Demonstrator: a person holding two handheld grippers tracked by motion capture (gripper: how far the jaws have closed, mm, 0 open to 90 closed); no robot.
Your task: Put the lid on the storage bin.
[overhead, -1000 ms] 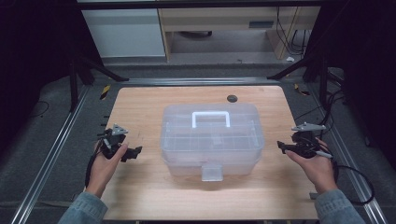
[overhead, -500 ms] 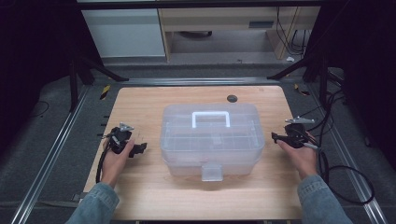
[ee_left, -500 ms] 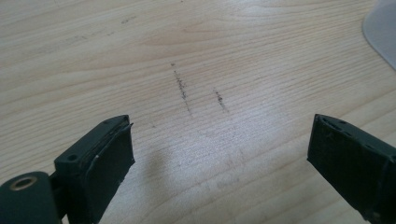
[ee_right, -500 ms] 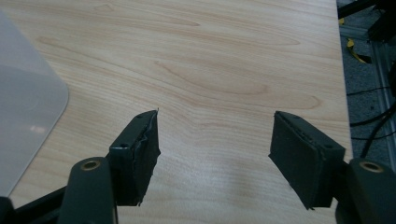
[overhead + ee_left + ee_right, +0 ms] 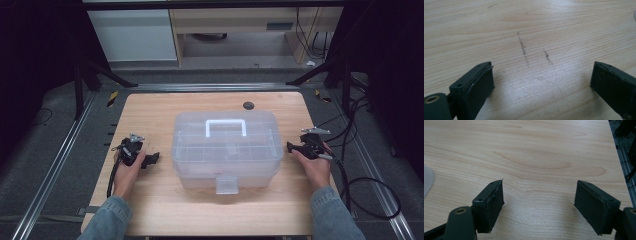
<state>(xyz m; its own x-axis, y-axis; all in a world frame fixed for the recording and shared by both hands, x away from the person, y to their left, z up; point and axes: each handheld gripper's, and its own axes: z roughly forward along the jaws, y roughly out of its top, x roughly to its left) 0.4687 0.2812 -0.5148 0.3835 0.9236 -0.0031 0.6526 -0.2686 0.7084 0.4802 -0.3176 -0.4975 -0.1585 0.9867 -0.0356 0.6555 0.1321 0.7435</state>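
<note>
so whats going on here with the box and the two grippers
A person sits at a light wooden table with a clear plastic storage box with a white handle in the middle, lid shut. The left gripper and right gripper flank it, apart from it. Both are open with nothing between the jaws; the right's have just been opening.
</note>
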